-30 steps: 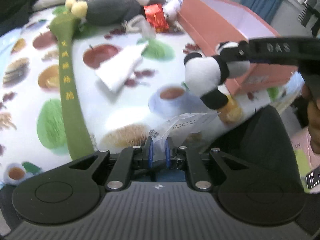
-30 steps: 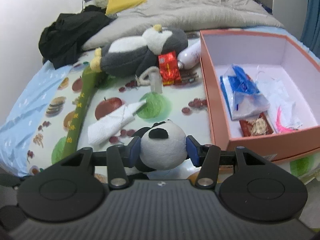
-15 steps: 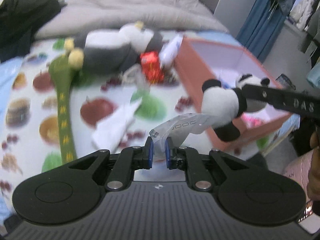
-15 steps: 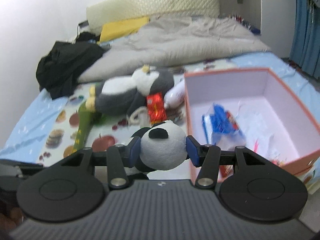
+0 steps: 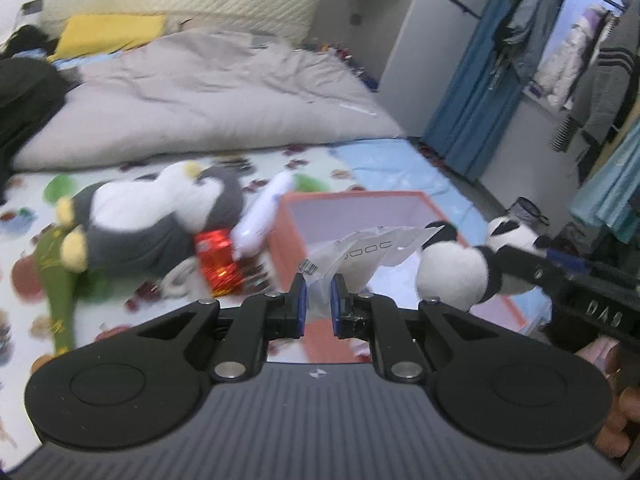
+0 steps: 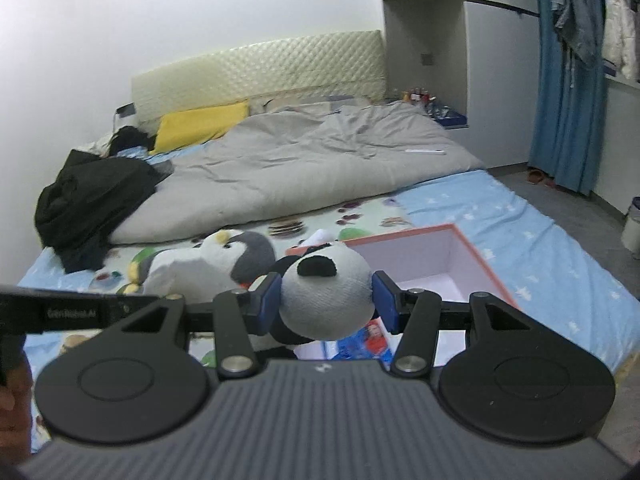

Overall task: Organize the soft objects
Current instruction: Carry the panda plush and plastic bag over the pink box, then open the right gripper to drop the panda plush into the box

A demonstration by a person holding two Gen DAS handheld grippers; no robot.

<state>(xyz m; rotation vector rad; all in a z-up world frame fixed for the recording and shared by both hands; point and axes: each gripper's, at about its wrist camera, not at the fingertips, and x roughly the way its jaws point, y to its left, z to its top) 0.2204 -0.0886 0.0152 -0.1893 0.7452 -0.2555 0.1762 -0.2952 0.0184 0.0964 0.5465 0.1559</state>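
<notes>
Left gripper [image 5: 317, 300] is up off the bed, angled downward, its two blue pads drawn nearly together and pinching the edge of a clear plastic bag [image 5: 368, 250]. Right gripper [image 6: 326, 302] is up beside it, also tilted down, its jaws about half spread with both pads pressed into the head of a panda plush [image 6: 325, 294], which it carries. A few fingers [image 5: 618, 424] of the person's right hand show at the lower right edge of the left wrist view.
</notes>
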